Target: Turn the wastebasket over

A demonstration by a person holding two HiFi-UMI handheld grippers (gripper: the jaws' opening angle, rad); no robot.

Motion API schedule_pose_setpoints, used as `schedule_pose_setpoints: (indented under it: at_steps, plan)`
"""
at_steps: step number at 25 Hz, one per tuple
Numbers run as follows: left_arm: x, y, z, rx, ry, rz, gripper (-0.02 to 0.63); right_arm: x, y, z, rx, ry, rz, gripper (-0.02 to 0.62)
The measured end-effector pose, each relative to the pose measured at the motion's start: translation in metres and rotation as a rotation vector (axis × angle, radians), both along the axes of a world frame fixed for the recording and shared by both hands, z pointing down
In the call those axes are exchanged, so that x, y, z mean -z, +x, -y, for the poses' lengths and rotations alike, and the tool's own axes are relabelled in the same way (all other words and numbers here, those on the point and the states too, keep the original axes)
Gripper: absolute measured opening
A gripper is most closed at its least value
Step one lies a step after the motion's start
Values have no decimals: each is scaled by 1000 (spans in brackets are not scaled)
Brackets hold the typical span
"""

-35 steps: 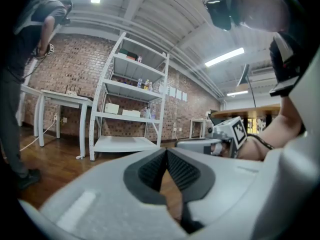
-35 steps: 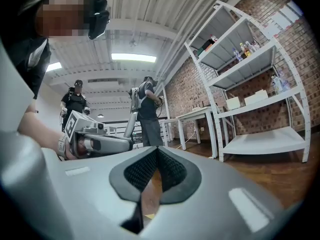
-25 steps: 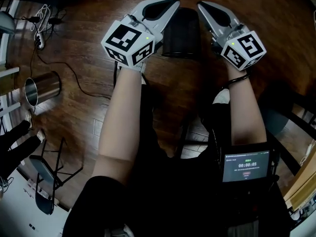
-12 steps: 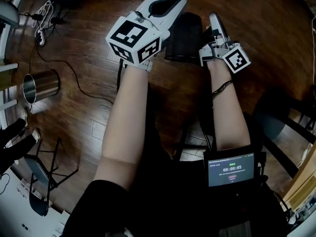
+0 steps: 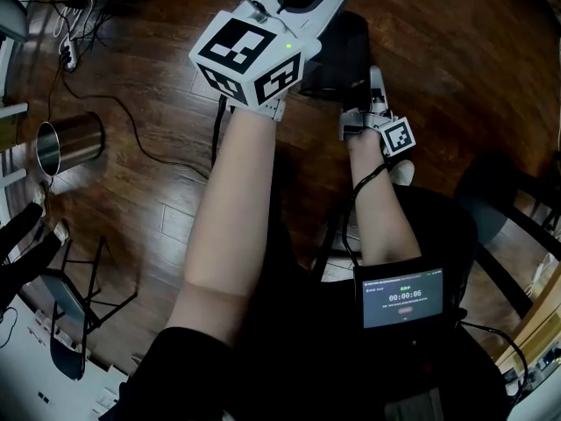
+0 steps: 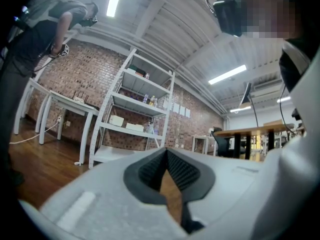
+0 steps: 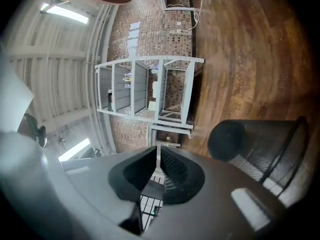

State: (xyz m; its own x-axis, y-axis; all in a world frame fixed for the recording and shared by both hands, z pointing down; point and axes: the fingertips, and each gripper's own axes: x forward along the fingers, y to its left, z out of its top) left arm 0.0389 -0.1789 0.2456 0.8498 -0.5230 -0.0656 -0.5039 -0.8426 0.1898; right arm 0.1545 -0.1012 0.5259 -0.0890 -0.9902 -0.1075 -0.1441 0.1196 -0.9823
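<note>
Wastebasket sits on the floor between your claws. Left claw is pinched together (empty); right claw, barely apart, is opening on nothing.

Black mesh wastebasket, brown wood floor

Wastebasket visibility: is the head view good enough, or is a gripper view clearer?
Head view: dim, dark-cornered; the black mesh wastebasket barely separates from the dark wooden floor. Right gripper view: brighter, its mesh reads clearly, but the scene is rolled sideways and fisheye-bent. Left gripper view: no basket; ceiling strip lights glare.
</note>
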Motion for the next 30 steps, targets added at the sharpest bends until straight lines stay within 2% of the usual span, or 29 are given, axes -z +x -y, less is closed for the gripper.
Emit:
schedule_pose_setpoints:
  at_steps: [7, 11, 21, 24, 30]
  plan:
    - [2, -5, 2, 4, -13, -24, 0, -75, -15, -57, -31, -185, 34, 69]
    - [5, -5, -1, 8, -10, -28, 0, -105, -20, -73, -57, -252, 46, 86]
    - [8, -12, 0, 21, -16, -48, 0, -139, -31, -72, -56, -305, 52, 111]
    - [9, -11, 0, 16, -16, -52, 0, -150, -31, -55, -59, -301, 68, 138]
    - [12, -15, 2, 27, -24, -66, 0, -147, -35, -12, -30, -253, 71, 125]
